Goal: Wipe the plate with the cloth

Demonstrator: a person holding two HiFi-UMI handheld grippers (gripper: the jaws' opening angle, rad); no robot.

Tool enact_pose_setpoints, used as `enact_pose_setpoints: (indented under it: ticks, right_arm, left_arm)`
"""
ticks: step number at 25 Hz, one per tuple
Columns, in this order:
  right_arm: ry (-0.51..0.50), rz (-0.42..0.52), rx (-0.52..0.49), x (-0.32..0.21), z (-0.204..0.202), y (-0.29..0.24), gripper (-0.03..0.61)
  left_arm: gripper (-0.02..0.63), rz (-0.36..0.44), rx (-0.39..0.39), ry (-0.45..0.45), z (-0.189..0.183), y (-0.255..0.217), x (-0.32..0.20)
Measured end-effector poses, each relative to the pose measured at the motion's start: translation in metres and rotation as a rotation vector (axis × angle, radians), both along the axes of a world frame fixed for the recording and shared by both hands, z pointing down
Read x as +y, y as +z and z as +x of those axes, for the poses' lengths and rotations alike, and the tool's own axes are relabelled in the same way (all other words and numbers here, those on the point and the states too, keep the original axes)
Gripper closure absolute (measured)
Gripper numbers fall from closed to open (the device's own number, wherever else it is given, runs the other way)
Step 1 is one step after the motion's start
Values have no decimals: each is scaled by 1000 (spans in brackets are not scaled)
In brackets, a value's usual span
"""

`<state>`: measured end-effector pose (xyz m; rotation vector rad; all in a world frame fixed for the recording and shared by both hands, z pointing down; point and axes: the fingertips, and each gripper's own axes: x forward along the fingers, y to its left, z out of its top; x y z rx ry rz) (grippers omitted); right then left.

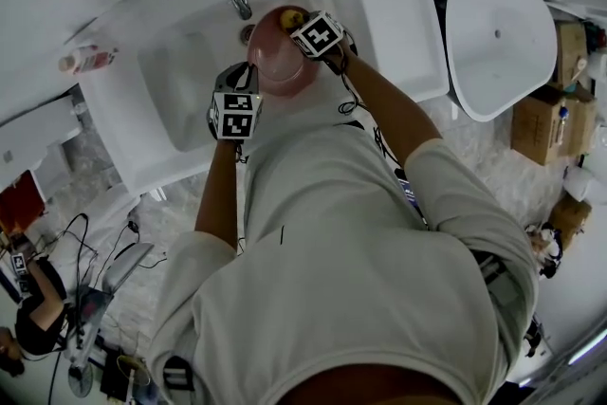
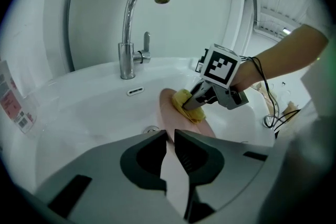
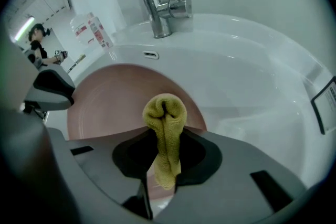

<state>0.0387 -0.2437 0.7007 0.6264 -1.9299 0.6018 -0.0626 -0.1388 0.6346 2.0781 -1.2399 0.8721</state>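
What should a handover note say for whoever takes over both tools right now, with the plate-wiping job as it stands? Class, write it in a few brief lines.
Left tool: shut on the rim of the pink plate, holding it tilted on edge over the sink, near the faucet.
Right tool: shut on the bunched yellow cloth, which is at the plate's face.
Done: plate and cloth are both gripped and brought together.
Left: wipe the cloth across the plate's face. How much is already wiped cannot be told.
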Motion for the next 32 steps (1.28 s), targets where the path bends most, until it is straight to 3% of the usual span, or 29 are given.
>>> enact_pose_setpoints:
  ticks: [4,9,17,27,32]
  right_arm:
    - [28,-27,-48,0,-17,-5,497]
    - [-40,-11,-85,11,-43,-17,497]
    - [-364,-24,-95,80,-83,-12,497]
    - [-541,-180,-66,146,-70,12,497]
    - [-670,-233,59,166,-39,34,497]
  left_arm:
    - [552,20,-24,38,2,-3,0]
    - [551,4,4,27,-2,-1,0]
    - [551,-54,45,-22,-12,4,3]
    - [551,-139,77,-90,-27,26,12]
    - [552,-209,149,-160,-36,40,18]
